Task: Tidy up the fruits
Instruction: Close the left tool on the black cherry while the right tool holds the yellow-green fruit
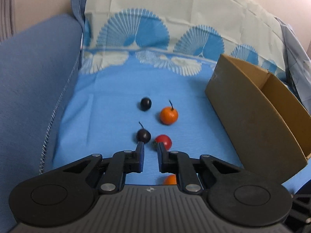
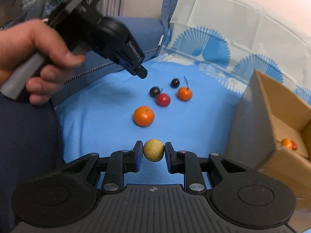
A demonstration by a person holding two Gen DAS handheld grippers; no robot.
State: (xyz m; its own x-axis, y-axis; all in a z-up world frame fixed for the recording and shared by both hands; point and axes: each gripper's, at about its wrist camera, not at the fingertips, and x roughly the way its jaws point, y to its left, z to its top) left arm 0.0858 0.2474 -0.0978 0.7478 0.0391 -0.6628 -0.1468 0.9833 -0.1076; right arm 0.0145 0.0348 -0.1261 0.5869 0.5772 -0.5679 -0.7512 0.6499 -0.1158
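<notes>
- Right gripper (image 2: pixel 154 151): both pads pinch a yellow-green fruit (image 2: pixel 153 150) at its widest girth, near the front edge of the blue cloth (image 2: pixel 194 128).
- Handling (judged): small, light, firm and round with a matt skin; it has no evident long axis, so a grip across the middle suits it.
- Left gripper (image 1: pixel 150 149): fingers parted and empty, above a dark plum (image 1: pixel 143 135) and red fruit (image 1: pixel 163 141); the plum stem points up.
- Cardboard box (image 2: pixel 272 101): at the cloth's right edge, open, with a fruit inside.

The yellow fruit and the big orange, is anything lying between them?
No. In the right wrist view only bare blue cloth separates the yellow fruit from the big orange.
</notes>
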